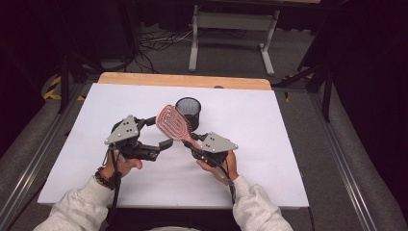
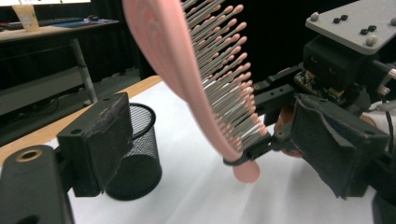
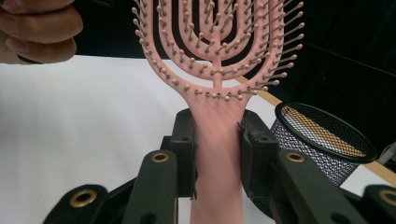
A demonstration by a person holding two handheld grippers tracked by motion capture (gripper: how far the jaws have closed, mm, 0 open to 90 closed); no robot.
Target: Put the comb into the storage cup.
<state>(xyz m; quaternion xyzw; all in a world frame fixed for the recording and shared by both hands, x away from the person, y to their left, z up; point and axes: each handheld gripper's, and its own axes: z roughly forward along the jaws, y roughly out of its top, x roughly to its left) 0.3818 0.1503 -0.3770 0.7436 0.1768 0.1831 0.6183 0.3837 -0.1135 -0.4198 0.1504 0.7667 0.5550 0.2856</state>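
A pink vented hairbrush (image 1: 172, 122) is held up over the white table, head up and tilted left. My right gripper (image 1: 193, 142) is shut on its handle; in the right gripper view the handle (image 3: 217, 154) sits squeezed between both pads, bristles facing the camera. My left gripper (image 1: 160, 131) stands open just left of the brush, jaws wide apart on either side of the head without touching it. In the left gripper view the brush head (image 2: 187, 70) hangs between its jaws, edge-on. A black mesh cup (image 1: 188, 111) stands upright right behind the brush.
The white table top (image 1: 269, 144) is bare around the hands; a wooden strip (image 1: 183, 80) runs along its far edge. The mesh cup (image 3: 327, 140) sits close on the right of the right gripper. A hand (image 3: 37, 28) holds the left gripper.
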